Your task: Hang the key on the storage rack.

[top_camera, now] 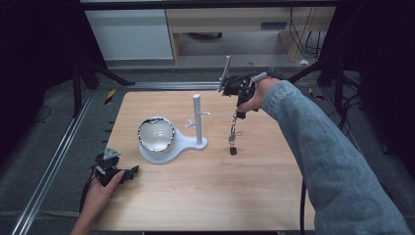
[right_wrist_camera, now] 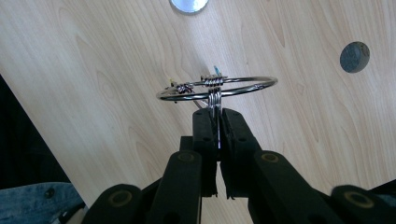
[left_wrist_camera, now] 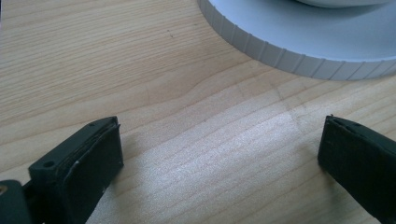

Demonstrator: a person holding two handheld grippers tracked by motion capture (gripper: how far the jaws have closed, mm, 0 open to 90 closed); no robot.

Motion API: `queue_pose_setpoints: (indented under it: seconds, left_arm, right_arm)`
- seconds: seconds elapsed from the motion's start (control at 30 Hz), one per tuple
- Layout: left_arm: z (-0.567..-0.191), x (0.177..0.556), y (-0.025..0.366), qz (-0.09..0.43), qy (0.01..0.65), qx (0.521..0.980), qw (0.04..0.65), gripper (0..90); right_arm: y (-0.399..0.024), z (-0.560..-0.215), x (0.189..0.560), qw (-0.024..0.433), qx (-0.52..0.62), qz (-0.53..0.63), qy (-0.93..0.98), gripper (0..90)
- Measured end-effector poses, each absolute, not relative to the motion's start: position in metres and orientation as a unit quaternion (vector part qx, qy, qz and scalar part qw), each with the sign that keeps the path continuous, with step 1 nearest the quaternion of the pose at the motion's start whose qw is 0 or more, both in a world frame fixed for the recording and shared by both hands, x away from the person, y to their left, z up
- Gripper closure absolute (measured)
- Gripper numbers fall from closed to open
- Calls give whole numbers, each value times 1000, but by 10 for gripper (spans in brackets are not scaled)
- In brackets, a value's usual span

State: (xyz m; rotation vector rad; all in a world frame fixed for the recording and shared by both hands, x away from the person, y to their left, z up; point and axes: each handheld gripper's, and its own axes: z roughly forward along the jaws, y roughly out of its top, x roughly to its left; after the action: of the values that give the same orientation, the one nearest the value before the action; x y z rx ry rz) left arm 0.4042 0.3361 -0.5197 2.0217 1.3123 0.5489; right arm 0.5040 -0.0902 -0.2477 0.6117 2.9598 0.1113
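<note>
The right claw [right_wrist_camera: 217, 116] pinches a key ring [right_wrist_camera: 217, 88] above the tabletop [top_camera: 205, 191]; the left claw [left_wrist_camera: 219, 154] rests open beside the white stand [left_wrist_camera: 299, 46].

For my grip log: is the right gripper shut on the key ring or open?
Shut: the right gripper has its jaws pressed together on the key ring.

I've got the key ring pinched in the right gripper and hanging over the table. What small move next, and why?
Probably carry it left toward the white stand. The right gripper is shut on the key ring, whose keys dangle to the right of the stand's pegs. The left gripper rests open on the table, so it needs no move.
</note>
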Motion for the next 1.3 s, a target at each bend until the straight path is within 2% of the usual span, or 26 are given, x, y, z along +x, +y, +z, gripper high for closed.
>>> queue_pose_setpoints:
  seconds: [1.3]
  left_arm:
    - [-520,404,336,210,501,772,329,0]
  right_arm:
    - [-42,-235,507,58,168,45,983,850]
